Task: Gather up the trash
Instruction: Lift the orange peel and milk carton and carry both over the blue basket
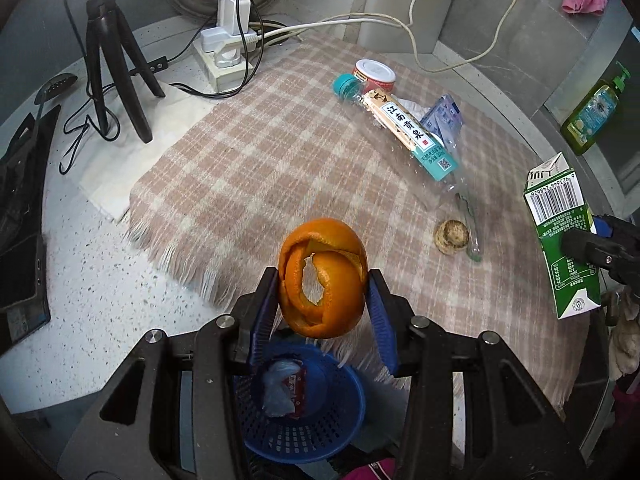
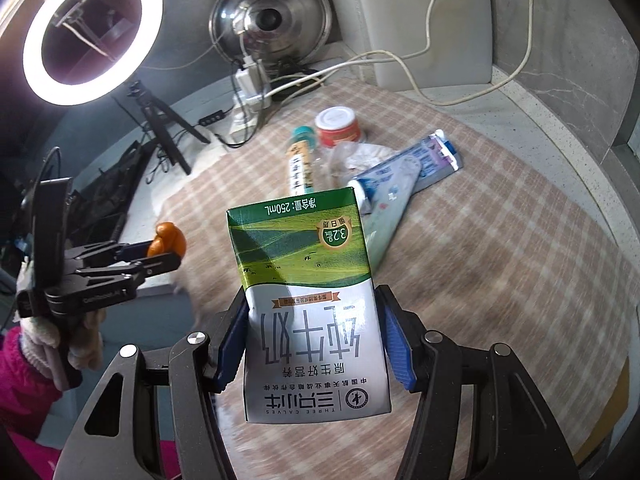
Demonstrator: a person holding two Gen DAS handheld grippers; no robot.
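My left gripper [image 1: 324, 292] is shut on a curled orange peel [image 1: 324, 280], held in the air over the fringed edge of the checked cloth [image 1: 260, 168]. Below it stands a blue basket [image 1: 344, 432] with a plastic bag and a red wrapper inside. My right gripper [image 2: 312, 332] is shut on a green and white milk carton [image 2: 308, 300], upside down and lifted off the cloth. The carton [image 1: 560, 240] also shows at the right of the left wrist view. A plastic bottle [image 1: 412, 128], a red jar [image 1: 374, 74], a toothpaste tube [image 2: 384, 192] and a small brown round scrap [image 1: 451, 236] lie on the cloth.
A tripod [image 1: 116, 68] with a ring light [image 2: 92, 36], a power strip [image 1: 228, 48] with trailing cables and a steel lid [image 2: 276, 16] stand at the back. A green soap bottle [image 1: 592, 116] is at the right. A black bag [image 1: 20, 220] lies left.
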